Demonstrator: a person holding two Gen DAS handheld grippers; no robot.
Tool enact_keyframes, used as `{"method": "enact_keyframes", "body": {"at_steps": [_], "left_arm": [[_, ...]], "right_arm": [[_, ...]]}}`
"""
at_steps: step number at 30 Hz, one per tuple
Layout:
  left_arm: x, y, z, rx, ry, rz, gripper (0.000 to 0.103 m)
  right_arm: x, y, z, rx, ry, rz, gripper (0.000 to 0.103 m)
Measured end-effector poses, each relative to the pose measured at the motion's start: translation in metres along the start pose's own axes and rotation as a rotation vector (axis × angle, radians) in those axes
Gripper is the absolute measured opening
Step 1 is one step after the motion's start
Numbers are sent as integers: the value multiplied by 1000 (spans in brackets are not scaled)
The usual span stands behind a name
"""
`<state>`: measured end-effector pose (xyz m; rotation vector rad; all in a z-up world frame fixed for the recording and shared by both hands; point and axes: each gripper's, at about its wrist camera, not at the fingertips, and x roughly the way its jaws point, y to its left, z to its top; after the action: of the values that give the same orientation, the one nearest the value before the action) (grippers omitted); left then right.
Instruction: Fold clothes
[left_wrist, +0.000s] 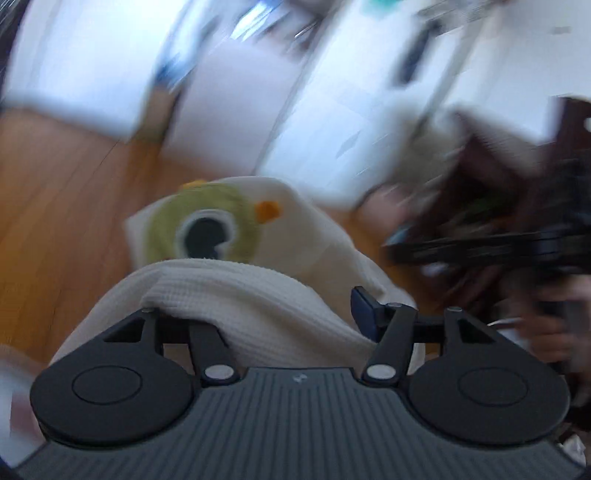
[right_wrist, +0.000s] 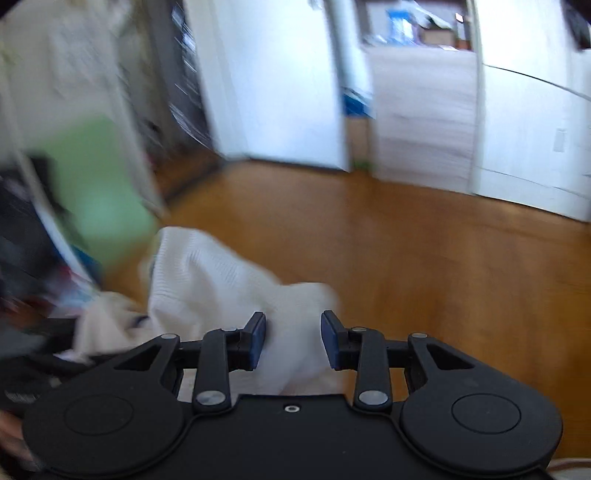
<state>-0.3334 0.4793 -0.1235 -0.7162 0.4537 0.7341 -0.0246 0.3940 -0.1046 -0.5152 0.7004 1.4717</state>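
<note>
- Left wrist view: heavily motion-blurred beyond the near foreground; white doors or panels at the back impossible to make out in detail.
- Dark smeared shape at the right edge, likely the right hand-held gripper (left_wrist: 491, 245), too blurred to read its opening from here.
- Left finger of the left hand-held gripper (left_wrist: 258, 314) hidden under a fold of the cream waffle-knit garment (left_wrist: 236, 291); only the right blue pad (left_wrist: 364, 308) visible.
- Linkages spread wide, cloth draped over the left side and lying between the fingers; real pinch on the fabric not discernible.
- Green round patch with a dark eye (left_wrist: 207, 230) on the garment's far part, hanging above the wooden floor (left_wrist: 55, 206).

- Right wrist view: also blurred; left side a smear of green and dark shapes, unreadable.
- Right hand-held gripper (right_wrist: 293, 339) partly open, both blue pads (right_wrist: 256, 341) in sight with a clear gap.
- Same garment (right_wrist: 207, 284) bunched between the fingers, touching the left pad, apart from the right pad; not clamped.
- Rest of the cloth trailing off to the left, over the wooden floor (right_wrist: 424, 258).
</note>
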Motion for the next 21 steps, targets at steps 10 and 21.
{"method": "enact_keyframes", "body": {"at_steps": [10,21], "left_arm": [[85,103,-31,-246,219,97,70],[105,122,-53,-418,306,-40,69]], "right_arm": [[132,2,-105,23,290,107,46],[174,28,-138,115,389,310,56]]}}
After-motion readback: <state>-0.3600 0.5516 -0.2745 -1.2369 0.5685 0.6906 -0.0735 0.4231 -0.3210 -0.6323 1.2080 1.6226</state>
